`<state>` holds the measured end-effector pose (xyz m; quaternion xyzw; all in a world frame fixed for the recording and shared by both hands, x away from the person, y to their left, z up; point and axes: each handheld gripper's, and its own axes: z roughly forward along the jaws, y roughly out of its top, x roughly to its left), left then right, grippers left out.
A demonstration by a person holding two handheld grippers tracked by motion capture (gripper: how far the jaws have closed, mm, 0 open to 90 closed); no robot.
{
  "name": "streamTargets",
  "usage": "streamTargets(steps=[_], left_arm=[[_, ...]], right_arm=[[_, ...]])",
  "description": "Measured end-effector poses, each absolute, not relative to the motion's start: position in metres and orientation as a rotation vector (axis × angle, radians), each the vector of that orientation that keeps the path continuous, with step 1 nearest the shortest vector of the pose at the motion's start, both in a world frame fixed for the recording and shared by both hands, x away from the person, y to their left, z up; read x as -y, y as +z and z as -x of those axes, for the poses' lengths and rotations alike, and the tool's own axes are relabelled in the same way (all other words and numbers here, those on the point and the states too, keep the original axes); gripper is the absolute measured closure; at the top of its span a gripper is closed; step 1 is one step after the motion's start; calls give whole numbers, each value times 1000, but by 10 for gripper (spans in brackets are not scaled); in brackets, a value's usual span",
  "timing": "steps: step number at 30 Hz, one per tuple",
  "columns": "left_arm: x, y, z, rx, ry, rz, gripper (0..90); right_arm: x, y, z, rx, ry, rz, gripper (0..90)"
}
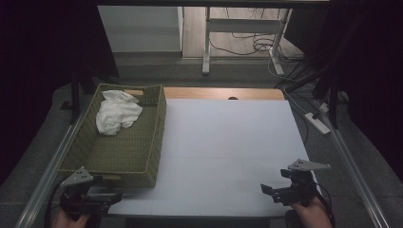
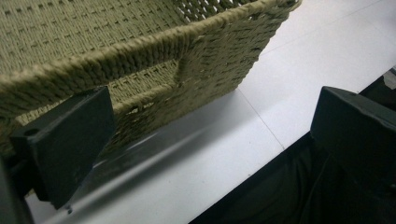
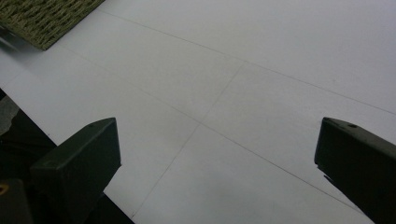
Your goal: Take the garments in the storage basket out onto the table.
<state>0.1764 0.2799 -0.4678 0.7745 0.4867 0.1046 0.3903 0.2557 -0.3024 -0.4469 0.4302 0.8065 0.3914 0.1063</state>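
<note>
a green woven basket (image 1: 119,152) sits on the left side of the white counter (image 1: 228,142), with a crumpled white cloth (image 1: 118,111) lying in its far end. the left claw (image 1: 111,196) hovers at the counter's near edge just beside the basket's near wall, jaws spread and empty. the right claw (image 1: 267,190) hangs over the near right corner, well apart from the basket, also released

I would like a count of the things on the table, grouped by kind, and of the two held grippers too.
Woven green basket: 1
White cloth, lying inside the basket: 1
Grippers: 2, the left gripper and the right gripper, both with fingers apart
Total: 4
</note>
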Motion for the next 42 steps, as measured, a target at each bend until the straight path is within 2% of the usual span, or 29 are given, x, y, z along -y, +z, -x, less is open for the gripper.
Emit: streamTargets(steps=[15, 42], left_arm=[[-283, -459, -175, -1211, 319, -1963, 0], [-288, -439, -193, -1110, 309, -1953, 0]], right_arm=[[301, -447, -256, -2395, 1137, -1254, 7], [298, -449, -258, -2428, 1110, -1244, 7]])
